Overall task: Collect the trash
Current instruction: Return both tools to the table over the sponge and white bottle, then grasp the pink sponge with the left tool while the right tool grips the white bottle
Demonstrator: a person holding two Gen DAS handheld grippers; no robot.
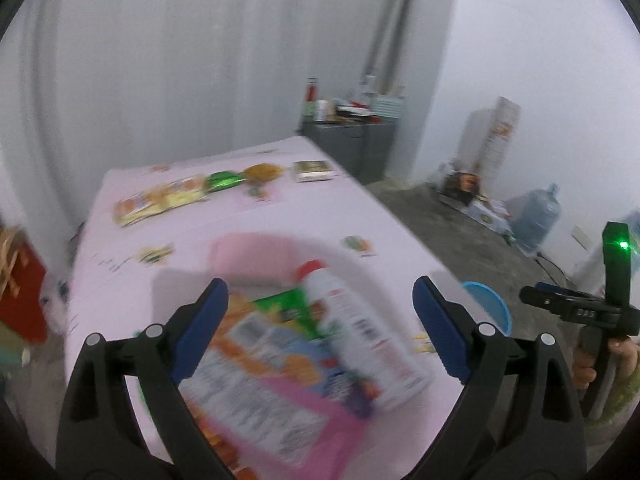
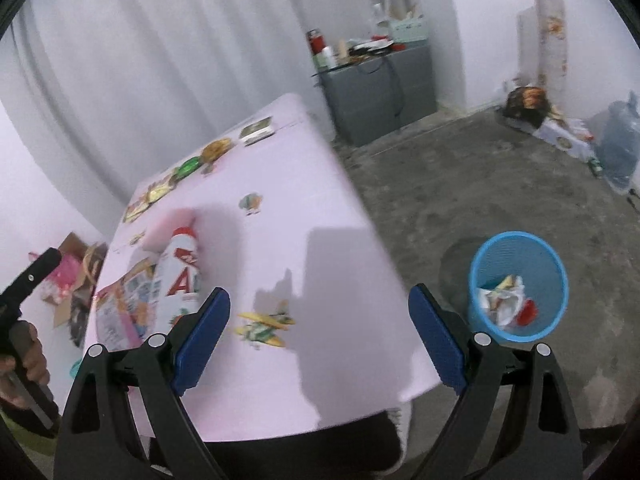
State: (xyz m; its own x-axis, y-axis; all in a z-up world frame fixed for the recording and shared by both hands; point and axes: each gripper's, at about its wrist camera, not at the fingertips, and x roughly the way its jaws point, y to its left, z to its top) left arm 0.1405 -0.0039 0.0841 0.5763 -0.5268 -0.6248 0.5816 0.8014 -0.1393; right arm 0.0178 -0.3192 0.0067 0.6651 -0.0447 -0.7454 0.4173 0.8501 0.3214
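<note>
While tilted down — both grippers (image 1: 318, 330) (image 2: 320, 336) gape, empty.

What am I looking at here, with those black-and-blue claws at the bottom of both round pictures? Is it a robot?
No robot: a person holds hand-held tongs in each hand, each carrying a wide-angle camera looking along its fingers. One picture is from the left tongs, the other from the right tongs. Both stand open, holding nothing. On the pink table lie a white bottle, a printed packet and more wrappers at the far end. On the floor stands a blue bin with some trash inside.
</note>
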